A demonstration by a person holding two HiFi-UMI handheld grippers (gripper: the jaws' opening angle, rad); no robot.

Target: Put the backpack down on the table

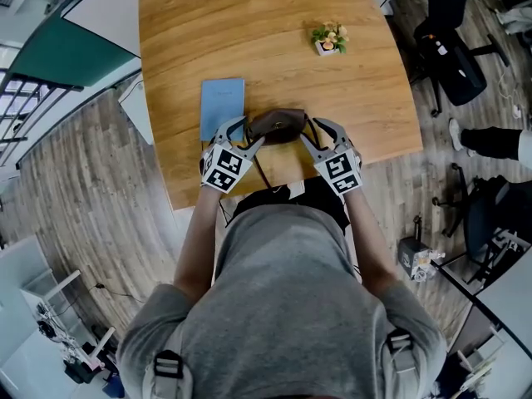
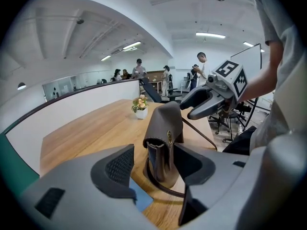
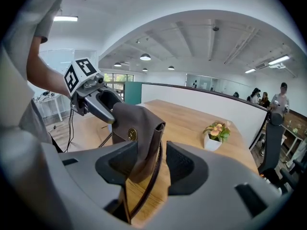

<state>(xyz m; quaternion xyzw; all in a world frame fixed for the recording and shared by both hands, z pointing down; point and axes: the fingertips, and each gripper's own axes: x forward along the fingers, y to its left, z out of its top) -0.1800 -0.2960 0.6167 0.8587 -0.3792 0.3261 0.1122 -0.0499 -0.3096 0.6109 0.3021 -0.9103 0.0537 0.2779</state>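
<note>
The backpack [image 1: 277, 125], a small brown leather bag with a brass stud and a thin strap [image 1: 259, 173], stands upright near the front edge of the wooden table [image 1: 249, 40]. My left gripper [image 1: 247, 134] is at its left end and my right gripper [image 1: 311, 133] at its right end. In the left gripper view the bag [image 2: 165, 128] sits between the wide-spread jaws of the left gripper [image 2: 156, 166], with a gap to the left pad. In the right gripper view the bag [image 3: 139, 133] likewise stands between the parted jaws of the right gripper [image 3: 151, 164]. Both are open.
A blue notebook [image 1: 222, 106] lies flat just left of the bag. A small potted flower [image 1: 329, 38] stands farther back on the right. Black office chairs [image 1: 449, 40] stand beside the table's right side. Several people stand in the far background.
</note>
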